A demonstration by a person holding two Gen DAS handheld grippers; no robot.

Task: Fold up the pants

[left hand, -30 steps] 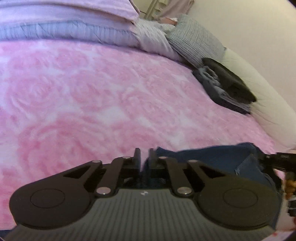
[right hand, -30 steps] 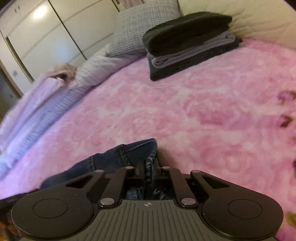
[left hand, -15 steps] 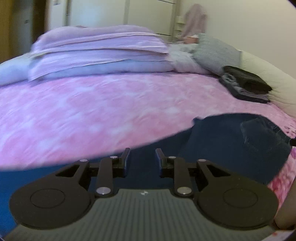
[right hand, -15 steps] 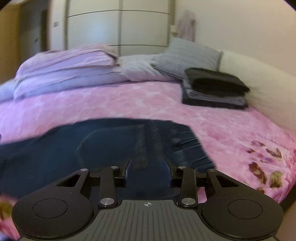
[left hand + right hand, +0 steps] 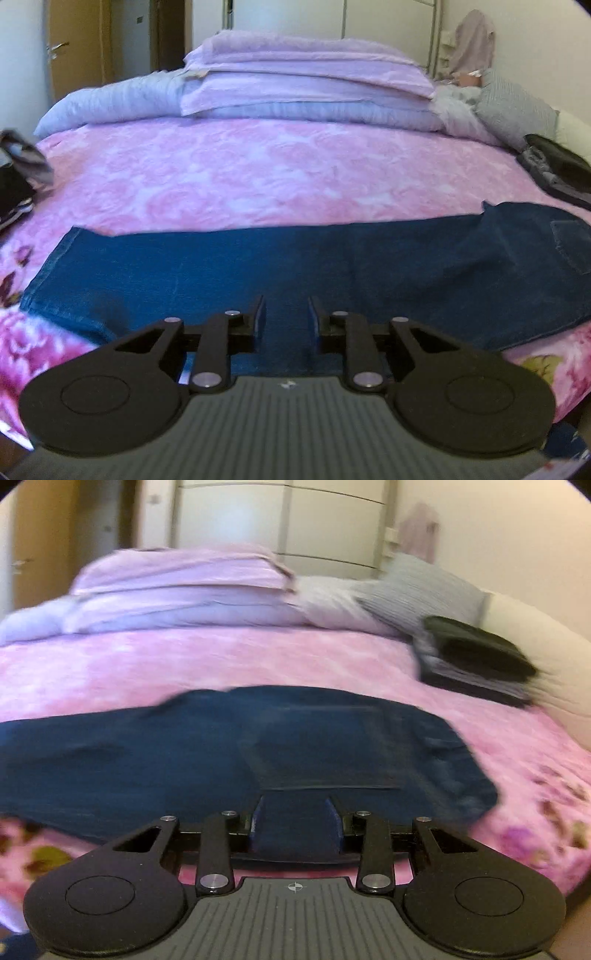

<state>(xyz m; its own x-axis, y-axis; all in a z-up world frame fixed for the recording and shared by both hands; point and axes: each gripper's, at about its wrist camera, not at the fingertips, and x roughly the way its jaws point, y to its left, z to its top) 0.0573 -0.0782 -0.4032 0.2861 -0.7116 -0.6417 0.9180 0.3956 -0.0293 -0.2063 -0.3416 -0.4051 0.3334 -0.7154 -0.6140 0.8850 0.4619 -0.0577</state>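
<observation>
The jeans [image 5: 295, 266] lie flat across the near part of the pink bedspread [image 5: 258, 173], stretched from nine o'clock to three o'clock in the left wrist view; the leg hem sits toward nine o'clock and the seat with its back pocket toward three o'clock. The left gripper [image 5: 284, 319] hangs over the middle of the leg, jaws apart with a plain gap, nothing pinched between them. The right gripper [image 5: 295, 821] hangs over the seat of the jeans [image 5: 258, 746] near the bed's front edge, jaws standing wider, having opened within the last second; denim shows in the gap below, and the pads do not press on it. A stack of folded dark clothes [image 5: 476, 657] rests at two o'clock in the right wrist view, well apart from the jeans, just beside a grey pillow [image 5: 421, 590]; folded lilac bedding [image 5: 303, 81] is piled at twelve o'clock; the right wrist view is blurred.
</observation>
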